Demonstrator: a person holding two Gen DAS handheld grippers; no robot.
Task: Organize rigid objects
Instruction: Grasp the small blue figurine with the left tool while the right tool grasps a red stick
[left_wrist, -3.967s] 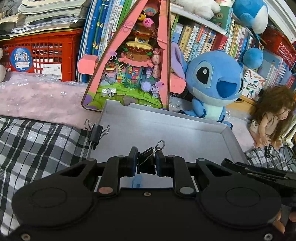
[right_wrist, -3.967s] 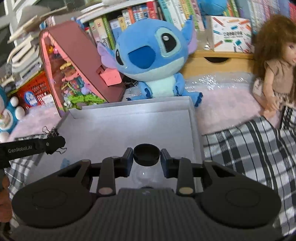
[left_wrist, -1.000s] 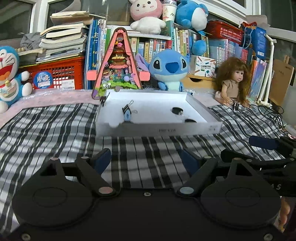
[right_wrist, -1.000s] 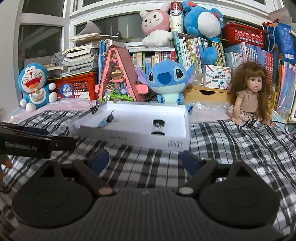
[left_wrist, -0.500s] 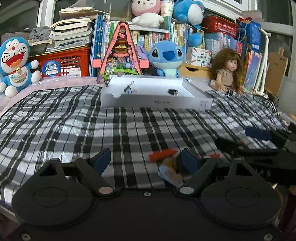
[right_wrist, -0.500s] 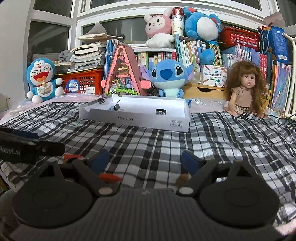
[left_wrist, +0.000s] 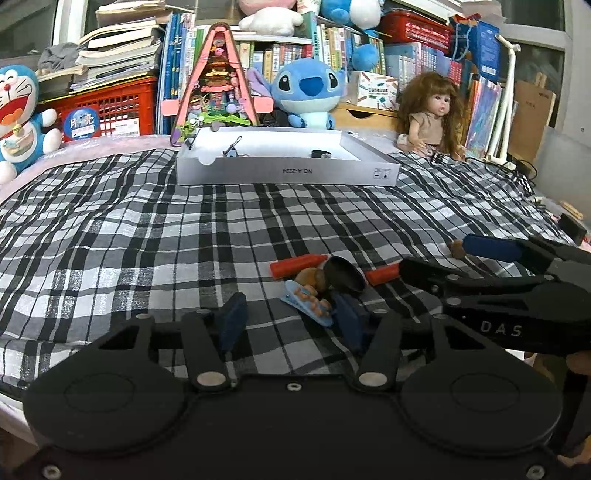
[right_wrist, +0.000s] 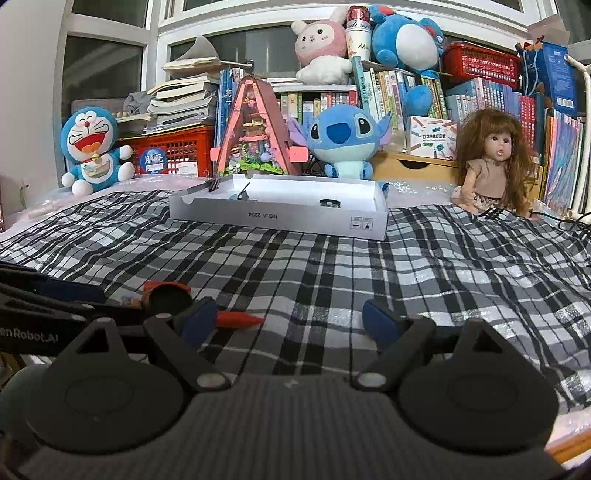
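My left tongs (left_wrist: 290, 321) closing around a blue clip (left_wrist: 307, 302), not yet pinched; right tongs (right_wrist: 290, 319) gape empty. A dark cap (left_wrist: 343, 275) half-hides the pile; white box (left_wrist: 288, 171) beyond.

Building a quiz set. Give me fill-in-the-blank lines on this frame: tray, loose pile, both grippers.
1. The white tray sits on a black-and-white ____ cloth.
2. The blue clip lies between the closing jaws of the ____ gripper.
3. The right gripper is ____, nothing between its fingers.
4. Behind the tray sits a ____ plush with big ears.

Missing: plaid; left; open; blue
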